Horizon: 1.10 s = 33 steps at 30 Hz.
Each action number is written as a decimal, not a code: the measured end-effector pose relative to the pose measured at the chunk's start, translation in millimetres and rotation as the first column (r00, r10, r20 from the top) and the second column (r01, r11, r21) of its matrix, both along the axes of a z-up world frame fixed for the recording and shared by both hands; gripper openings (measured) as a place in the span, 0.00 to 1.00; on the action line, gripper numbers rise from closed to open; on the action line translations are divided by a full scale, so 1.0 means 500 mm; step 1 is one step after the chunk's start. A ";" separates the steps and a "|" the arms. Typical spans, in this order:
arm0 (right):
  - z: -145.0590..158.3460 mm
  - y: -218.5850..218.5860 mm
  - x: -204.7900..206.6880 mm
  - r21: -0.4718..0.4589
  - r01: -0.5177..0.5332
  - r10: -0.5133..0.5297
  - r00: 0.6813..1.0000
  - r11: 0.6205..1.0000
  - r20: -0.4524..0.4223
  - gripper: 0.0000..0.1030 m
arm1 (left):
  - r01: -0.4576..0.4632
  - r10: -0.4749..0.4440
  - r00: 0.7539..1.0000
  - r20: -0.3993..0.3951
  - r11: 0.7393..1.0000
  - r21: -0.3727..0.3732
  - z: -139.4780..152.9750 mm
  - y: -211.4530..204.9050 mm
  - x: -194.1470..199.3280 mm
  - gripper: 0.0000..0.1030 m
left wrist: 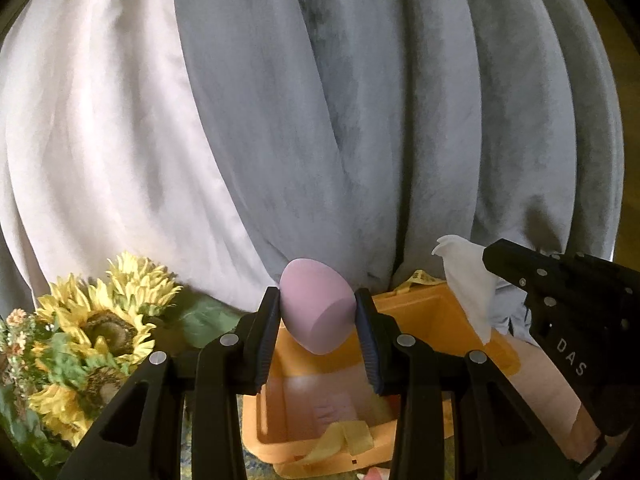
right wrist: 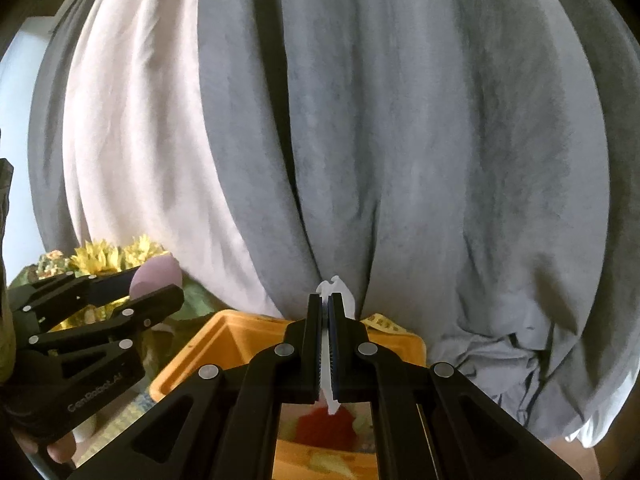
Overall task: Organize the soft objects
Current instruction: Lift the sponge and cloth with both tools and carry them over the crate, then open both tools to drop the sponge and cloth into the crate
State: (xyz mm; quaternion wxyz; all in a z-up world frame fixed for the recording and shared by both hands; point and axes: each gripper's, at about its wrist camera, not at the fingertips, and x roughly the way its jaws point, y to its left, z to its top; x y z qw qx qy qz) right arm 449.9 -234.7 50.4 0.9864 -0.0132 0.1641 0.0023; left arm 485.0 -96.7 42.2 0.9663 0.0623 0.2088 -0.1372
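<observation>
My left gripper (left wrist: pixel 317 312) is shut on a pink egg-shaped makeup sponge (left wrist: pixel 316 314) and holds it above the open orange box (left wrist: pixel 412 300). The sponge also shows at the left of the right wrist view (right wrist: pixel 156 276). My right gripper (right wrist: pixel 325 312) is shut on a thin white tissue (right wrist: pixel 336 288) and holds it over the same orange box (right wrist: pixel 224 340). In the left wrist view the tissue (left wrist: pixel 464 276) hangs from the right gripper (left wrist: pixel 492 264) at the right. Something red (right wrist: pixel 324 426) lies inside the box.
Grey (left wrist: pixel 360 120) and white (left wrist: pixel 100 140) curtains hang close behind the box. Artificial sunflowers (left wrist: pixel 100 320) stand at the left. A yellow ribbon (left wrist: pixel 340 440) lies on the box's near edge. A crumpled grey cloth (right wrist: pixel 512 352) lies to the right.
</observation>
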 end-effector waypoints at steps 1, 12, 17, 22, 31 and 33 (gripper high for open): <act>-0.005 -0.001 0.010 -0.003 -0.003 0.003 1.000 1.000 -0.010 0.04 | -0.001 0.001 1.000 -0.010 1.000 0.000 -0.006 -0.002 0.010 0.36; -0.080 -0.027 0.115 0.001 -0.013 0.013 0.991 1.000 -0.137 0.04 | -0.004 0.009 0.991 -0.137 0.999 0.036 -0.096 -0.022 0.104 0.36; -0.119 -0.034 0.149 0.012 -0.008 0.011 0.980 1.000 -0.199 0.04 | -0.007 0.015 0.981 -0.192 0.999 0.045 -0.131 -0.029 0.134 0.36; -0.137 -0.034 0.162 0.021 -0.016 0.020 0.973 1.000 -0.230 0.04 | -0.003 0.018 0.975 -0.223 0.998 0.065 -0.152 -0.040 0.151 0.37; -0.155 -0.039 0.174 0.059 -0.028 0.043 0.961 0.998 -0.274 0.31 | 0.011 0.004 0.968 -0.252 0.998 0.056 -0.163 -0.045 0.155 0.53; -0.154 -0.041 0.166 0.057 -0.009 0.023 0.966 0.998 -0.258 0.37 | 0.003 0.012 0.970 -0.243 0.998 0.063 -0.159 -0.041 0.148 0.55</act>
